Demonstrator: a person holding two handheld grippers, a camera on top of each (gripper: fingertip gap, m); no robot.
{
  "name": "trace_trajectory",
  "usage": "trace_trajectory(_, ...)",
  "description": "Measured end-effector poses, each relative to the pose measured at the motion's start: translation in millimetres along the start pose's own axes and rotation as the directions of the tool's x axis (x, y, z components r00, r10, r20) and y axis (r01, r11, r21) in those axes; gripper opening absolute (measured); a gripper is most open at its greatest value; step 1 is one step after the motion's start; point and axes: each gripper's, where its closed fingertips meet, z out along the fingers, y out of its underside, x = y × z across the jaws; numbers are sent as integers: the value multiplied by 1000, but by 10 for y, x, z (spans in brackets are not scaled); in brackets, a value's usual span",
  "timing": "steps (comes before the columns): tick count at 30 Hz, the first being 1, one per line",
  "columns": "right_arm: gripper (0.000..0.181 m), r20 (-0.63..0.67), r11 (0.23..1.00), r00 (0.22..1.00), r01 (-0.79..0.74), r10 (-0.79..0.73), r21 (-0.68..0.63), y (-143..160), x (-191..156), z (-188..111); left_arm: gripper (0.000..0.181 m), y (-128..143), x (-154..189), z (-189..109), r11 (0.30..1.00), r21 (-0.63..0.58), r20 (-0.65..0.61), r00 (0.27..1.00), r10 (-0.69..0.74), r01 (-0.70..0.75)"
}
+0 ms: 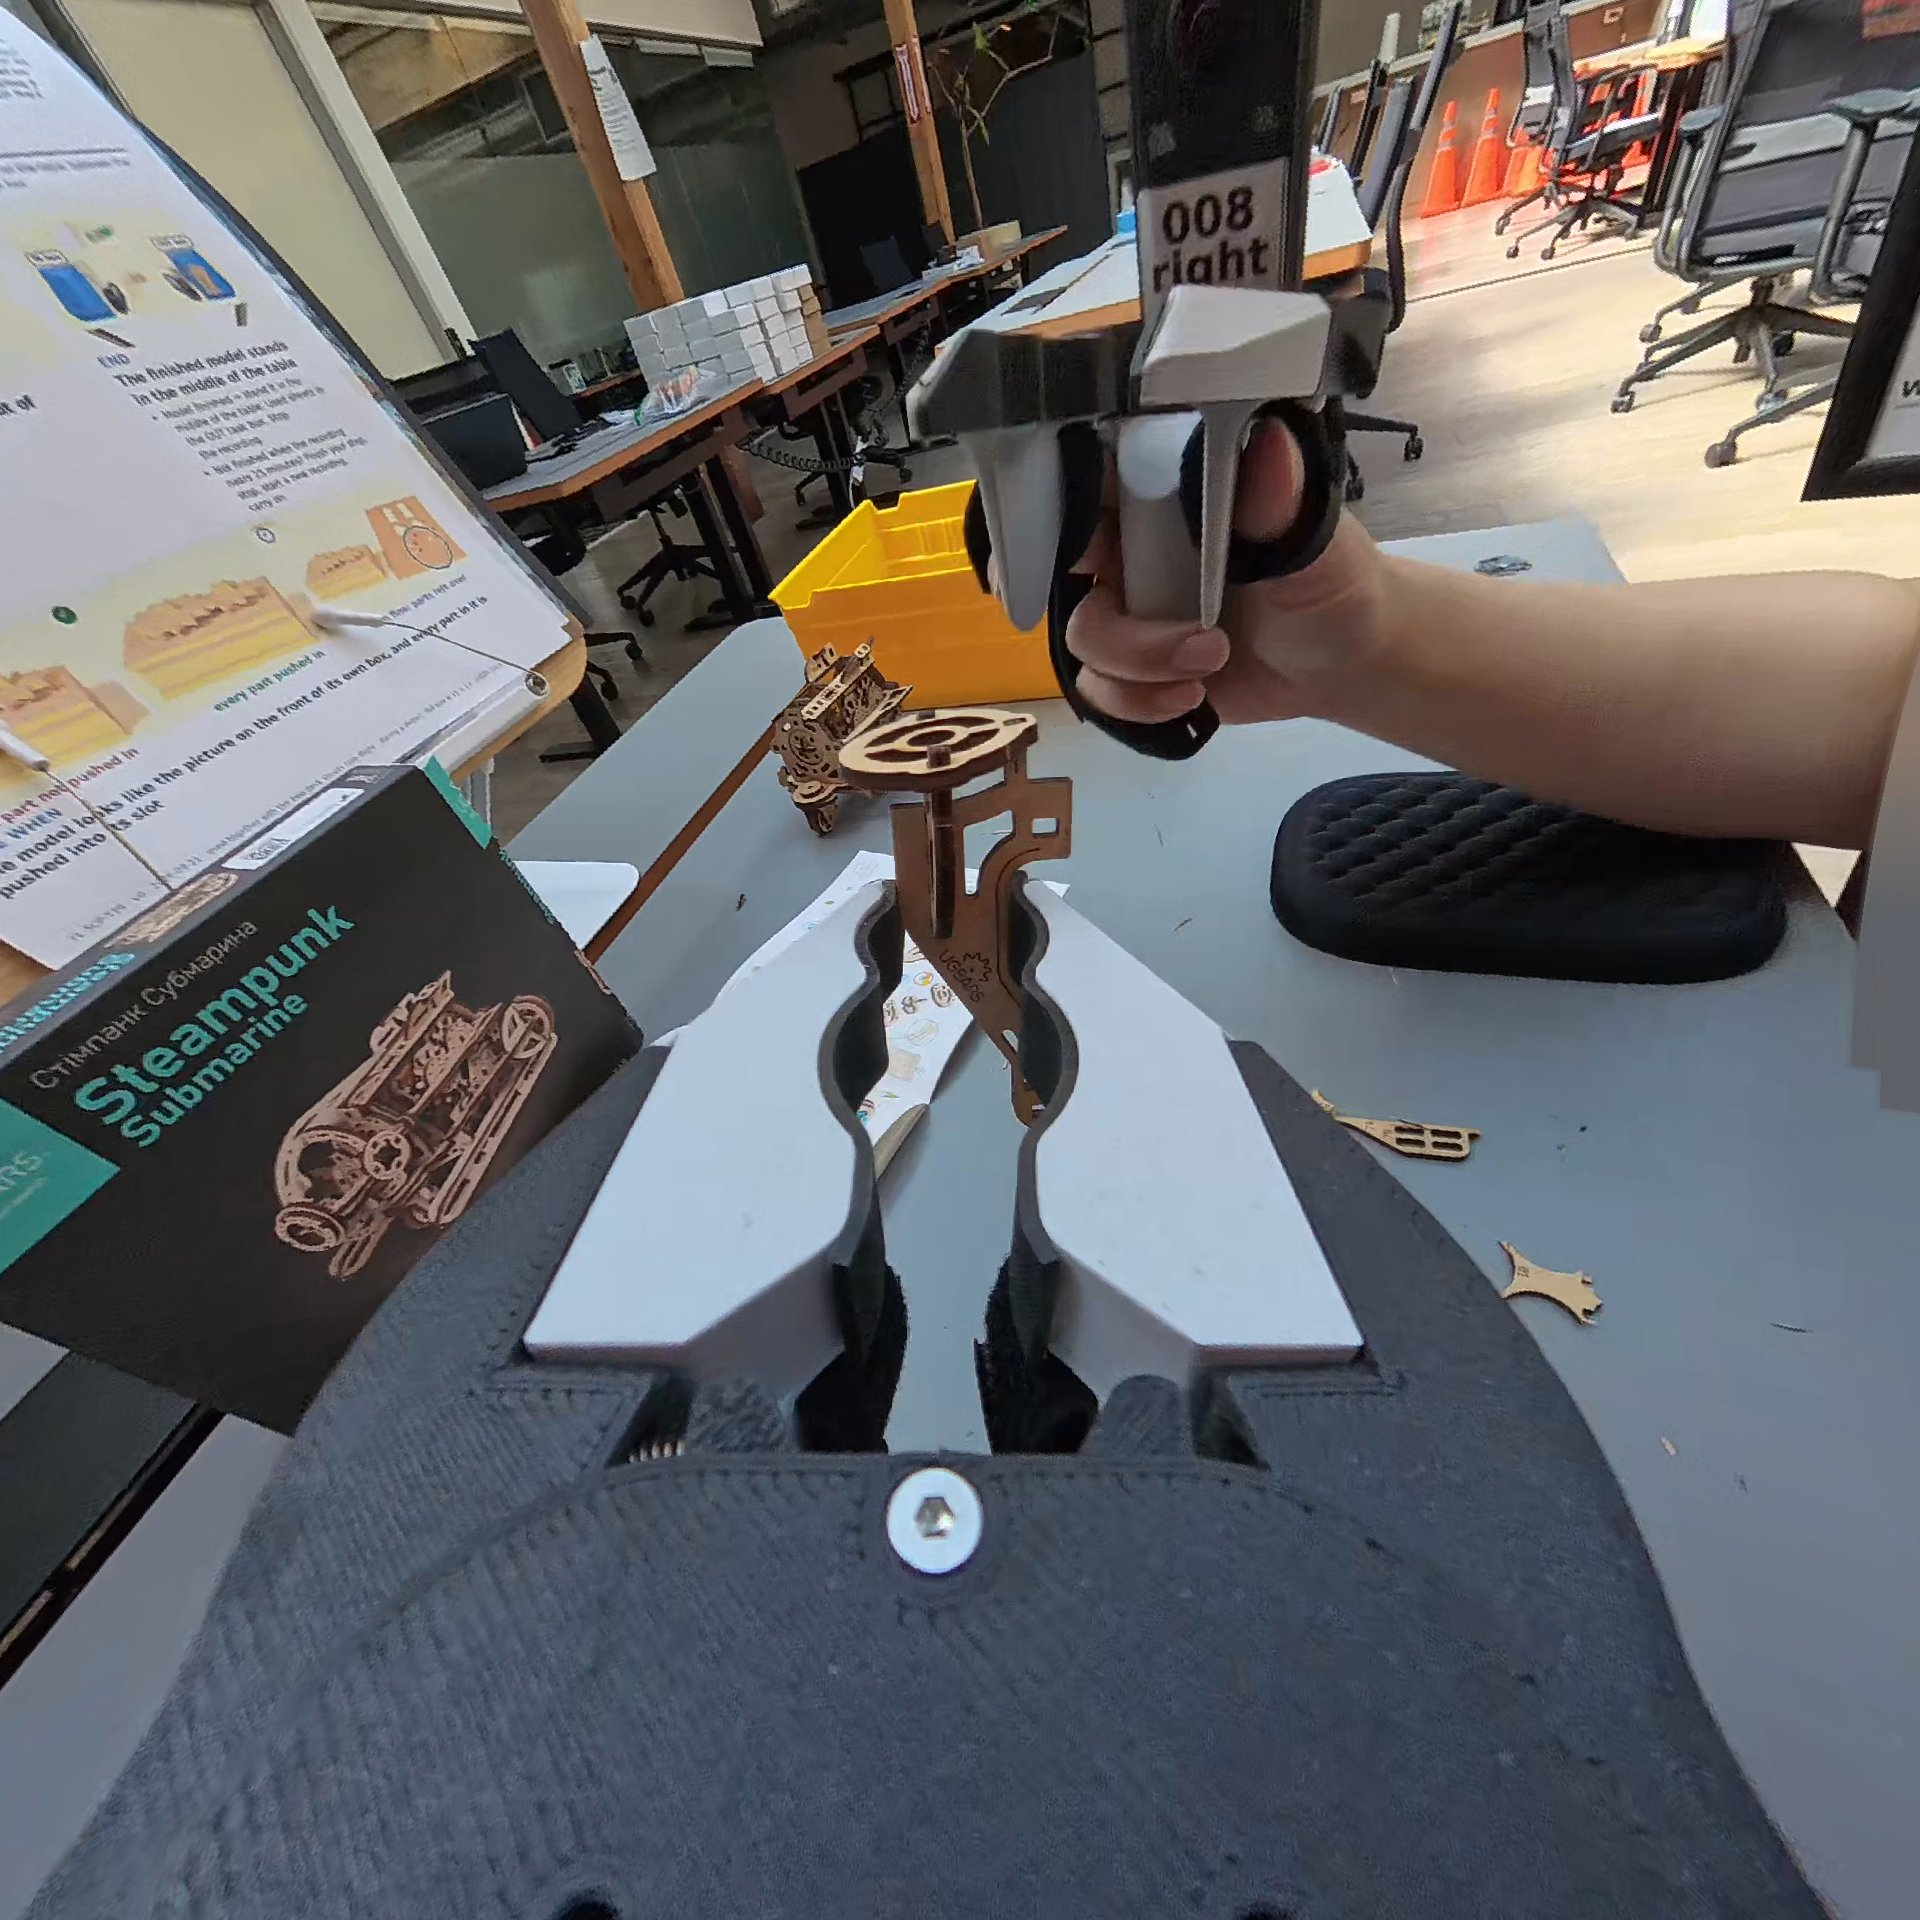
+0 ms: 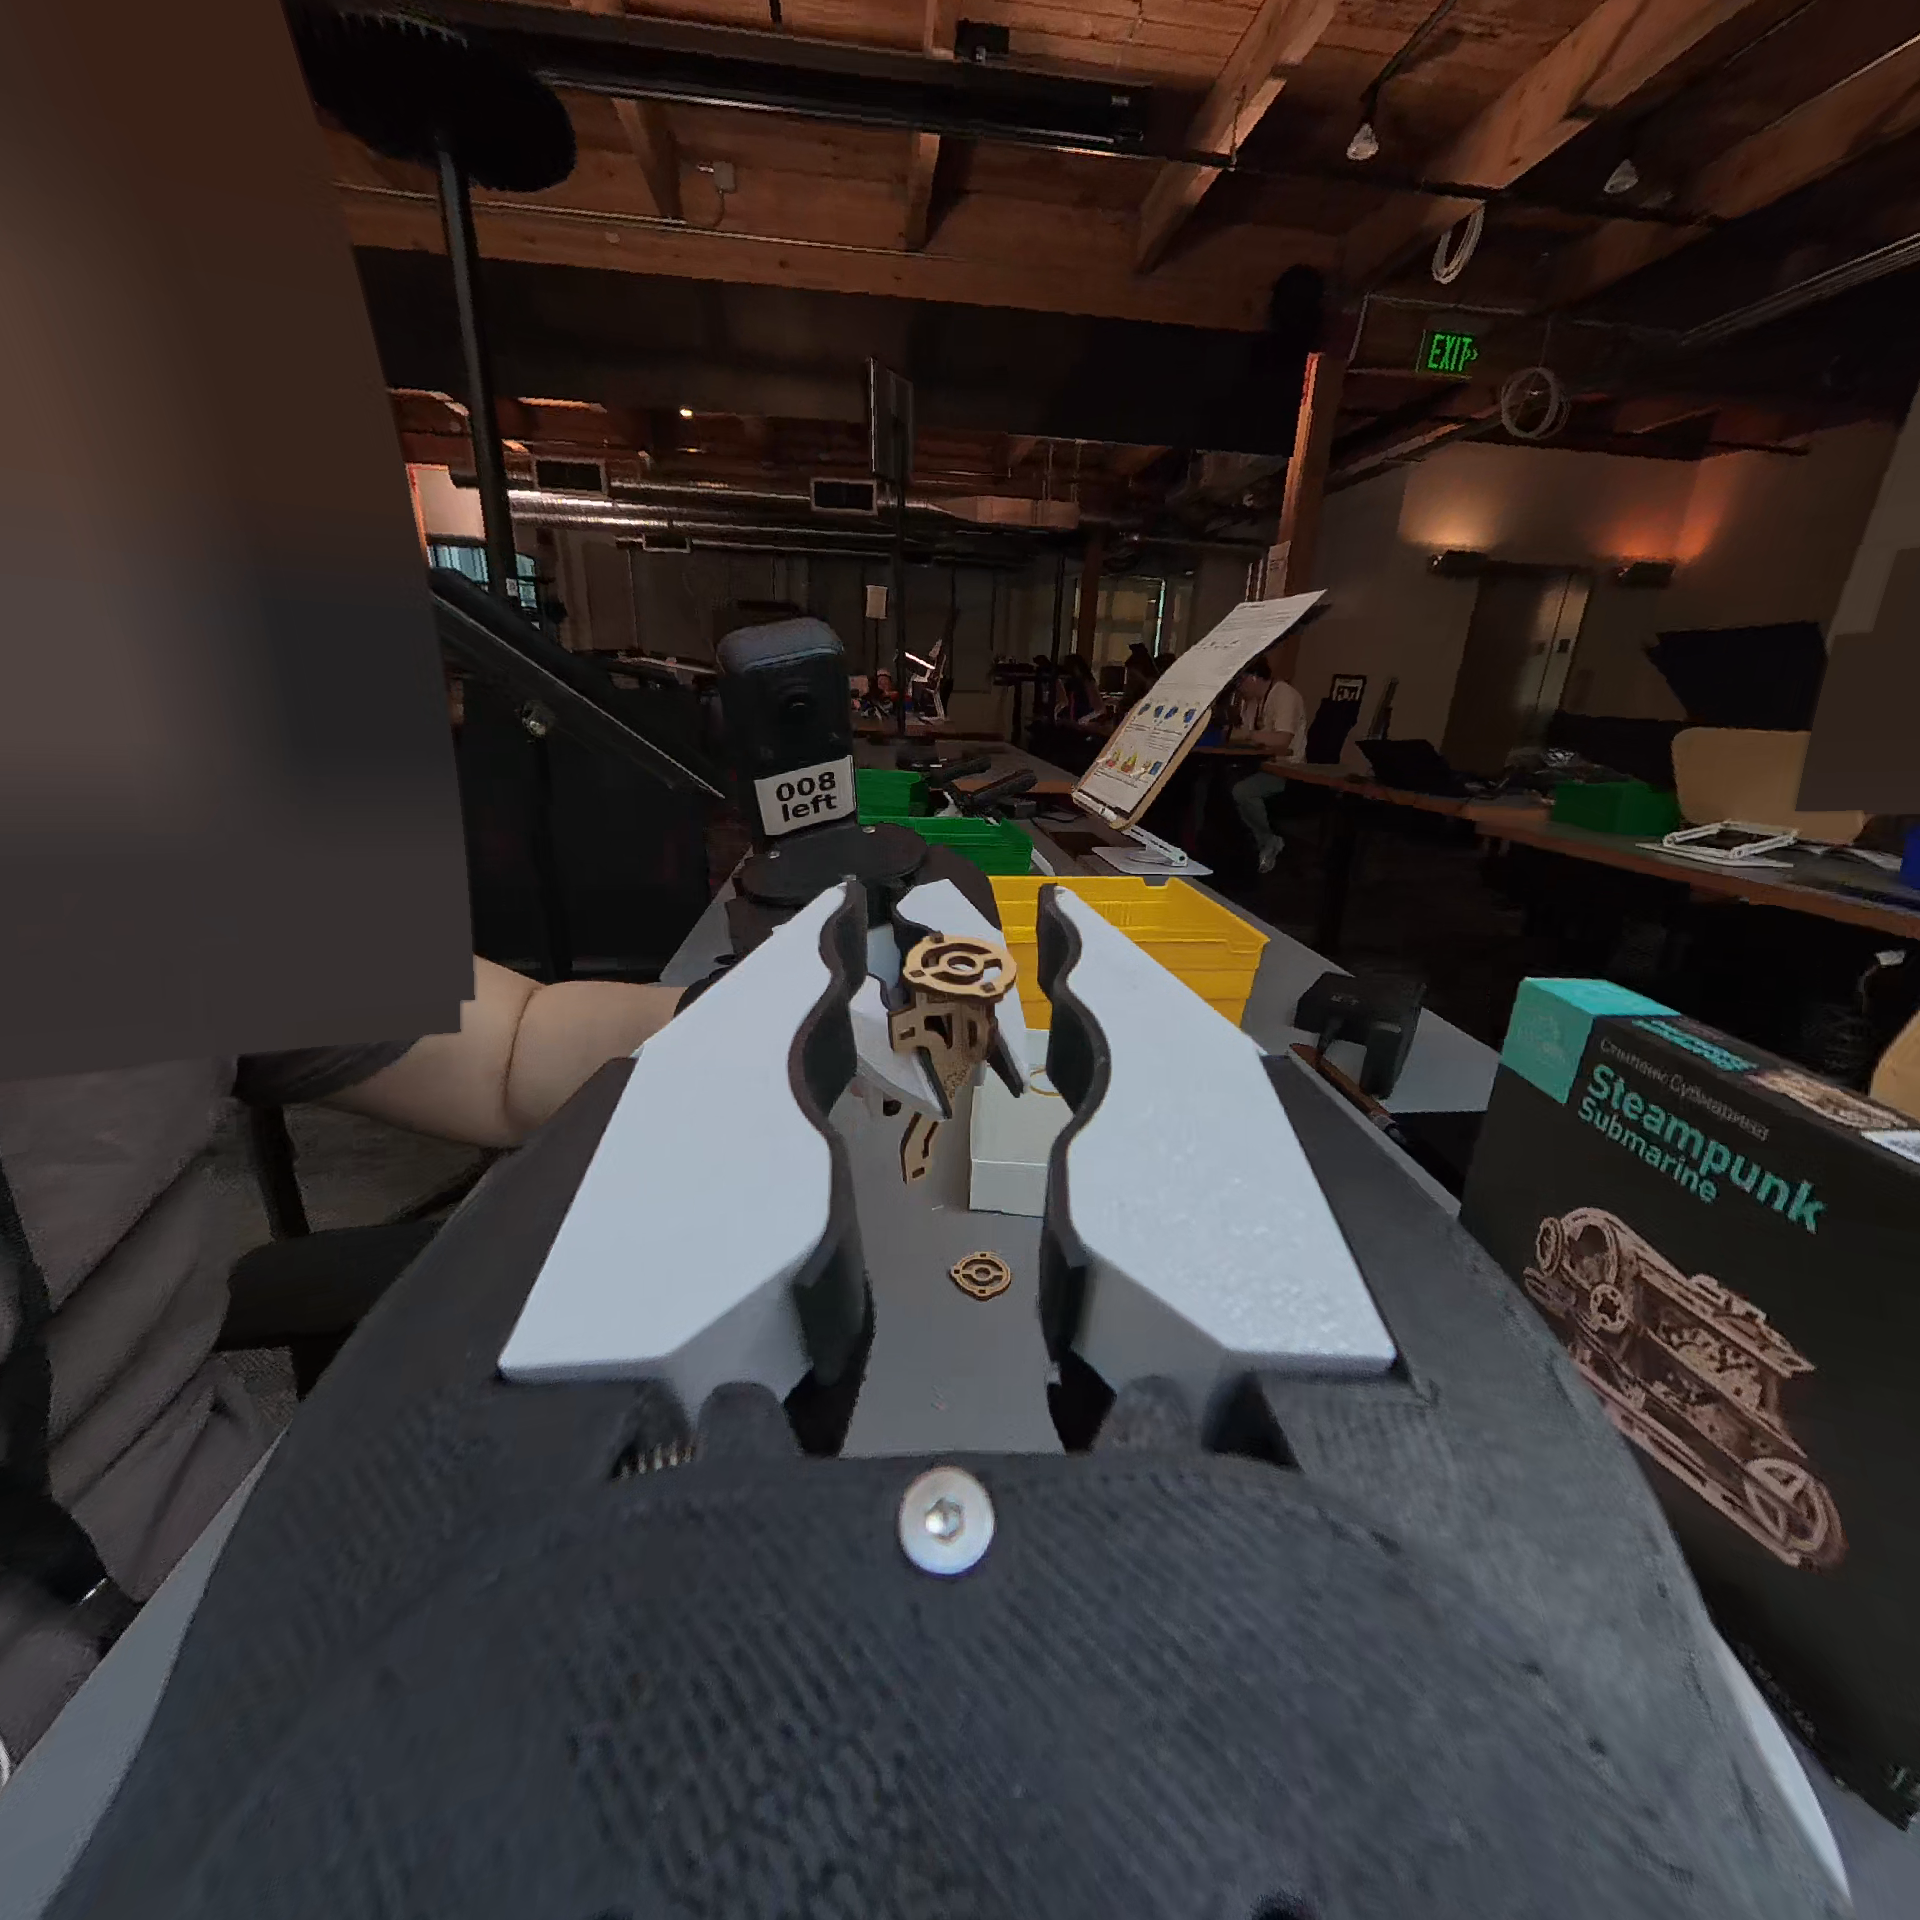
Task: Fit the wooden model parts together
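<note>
Wooden, thin and laser-cut, the brown bracket-shaped model part (image 1: 982, 935) stands upright between the two white fingers of the left tongs (image 1: 956, 914); the fingers are nearly together and pinch its lower blade, so the left tongs have hold of it. On top of this part sits a flat oval wooden plate with ring-shaped cutouts (image 1: 935, 743), above and just beyond the left fingertips; a small peg comes through its centre.

From the right wrist view the same assembly (image 2: 951, 1013) shows between the spread white fingers of the right tongs (image 2: 945, 935); these stand wide open and hold nothing, and the wooden part is beyond them and apart from both fingers. In the left wrist view the right tongs (image 1: 1117, 582) hang above and behind the oval plate, gripped by a hand (image 1: 1195, 623).

On the grey table (image 1: 1558, 1195), a small round wooden disc (image 2: 980, 1274) lies flat between the right fingers, nearer to the camera than the held part; two pale wooden scraps (image 1: 1403, 1135) lie to the right of the left tongs. A partly built brown wooden model (image 1: 826, 727) stands beyond the left fingertips, just before a yellow plastic bin (image 1: 904, 592); a dark cardboard box with a model picture (image 1: 291, 1081) leans to the left of the left tongs.
</note>
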Motion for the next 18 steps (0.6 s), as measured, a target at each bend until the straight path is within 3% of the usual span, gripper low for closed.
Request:
trace_trajectory(2, 29, -42, 984, 992, 115, -121, -134, 12, -30, 193, 18, -51, -6, -33, 998, -2, 27, 998, 58, -58)
trace_trajectory(4, 20, 2, 944, 977, 206, -212, -258, 70, -98, 382, 18, -88, 21, -61, 993, -15, 32, 993, 114, -114)
trace_trajectory(7, 5, 164, 931, 968, 231, -191, -284, -94, -297, 553, 18, -127, 59, -104, 990, -26, 15, 991, 136, -136)
trace_trajectory(9, 0, 218, 885, 960, 251, -176, -391, -55, -253, 565, 18, -172, 98, -139, 993, -10, -23, 993, 119, -119)
trace_trajectory(11, 0, 239, 881, 953, 269, -186, -389, -112, -236, 581, 18, -202, 89, -173, 996, -2, -39, 995, 87, -87)
trace_trajectory(13, 0, 299, 936, 934, 269, -196, -227, -326, -398, 630, 18, -247, 69, -212, 998, 21, -48, 997, 56, -55)
trace_trajectory(14, 0, 306, 939, 935, 255, -179, -229, -288, -405, 653, 18, -276, 57, -232, 999, 38, -52, 998, 39, -37)
trace_trajectory(16, 0, 213, 878, 964, 238, -161, -414, 66, -178, 680, 17, -329, 52, -267, 998, 68, -72, 997, 2, 2)
trace_trajectory(17, 0, 195, 867, 964, 249, -180, -432, 127, -143, 687, 18, -317, 33, -271, 998, 57, -68, 998, -7, 11)
trace_trajectory(18, 0, 215, 893, 957, 264, -195, -365, 43, -213, 705, 18, -315, 17, -274, 998, 59, -60, 998, -3, 7)
